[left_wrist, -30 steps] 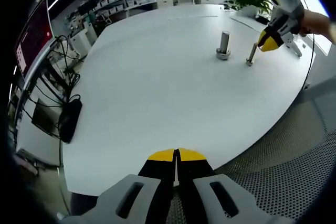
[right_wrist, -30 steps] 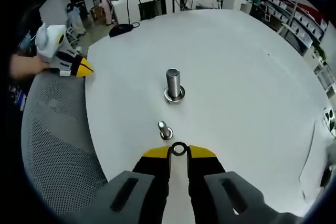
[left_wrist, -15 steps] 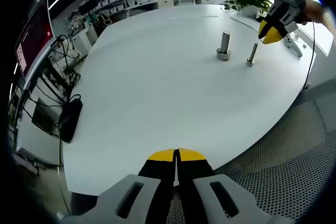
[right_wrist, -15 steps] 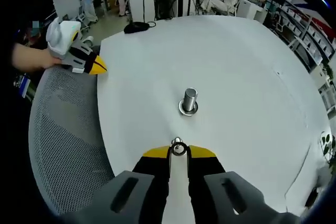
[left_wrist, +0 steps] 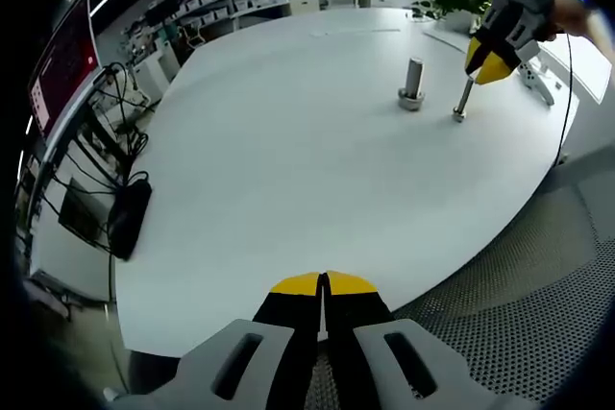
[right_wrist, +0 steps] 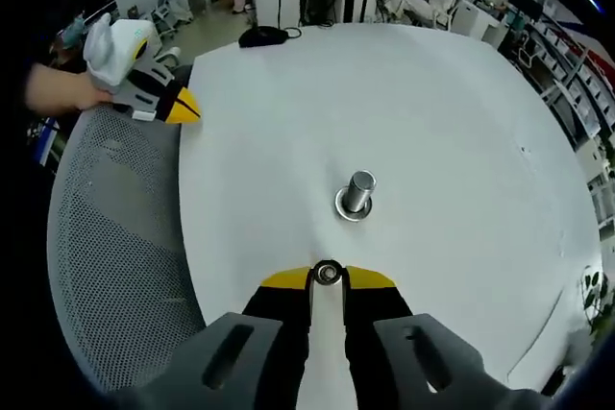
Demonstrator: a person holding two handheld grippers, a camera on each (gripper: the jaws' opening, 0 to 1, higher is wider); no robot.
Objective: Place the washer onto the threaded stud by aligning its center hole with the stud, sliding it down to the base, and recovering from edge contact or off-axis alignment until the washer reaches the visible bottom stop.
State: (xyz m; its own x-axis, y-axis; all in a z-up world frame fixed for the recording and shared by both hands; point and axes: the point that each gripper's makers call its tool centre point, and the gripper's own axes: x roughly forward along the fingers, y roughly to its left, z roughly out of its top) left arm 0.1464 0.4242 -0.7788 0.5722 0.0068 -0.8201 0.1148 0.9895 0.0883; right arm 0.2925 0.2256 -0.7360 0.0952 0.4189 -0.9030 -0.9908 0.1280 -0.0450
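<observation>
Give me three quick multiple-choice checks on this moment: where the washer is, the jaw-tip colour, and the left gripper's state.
1. Where is the small metal ring washer?
A. Between the right gripper tips
B. Flat on the white oval table
C. On the thick steel post

2. What colour are the jaw tips?
A. Red
B. Yellow
C. Blue

3. What state is the left gripper in?
A. Wide open
B. Shut, empty
C. Holding the thin threaded stud

Answers: 1 A, the ring sits clamped between the tips. 2 B, both grippers' tips are yellow. 3 B, jaws meet with nothing between.
</observation>
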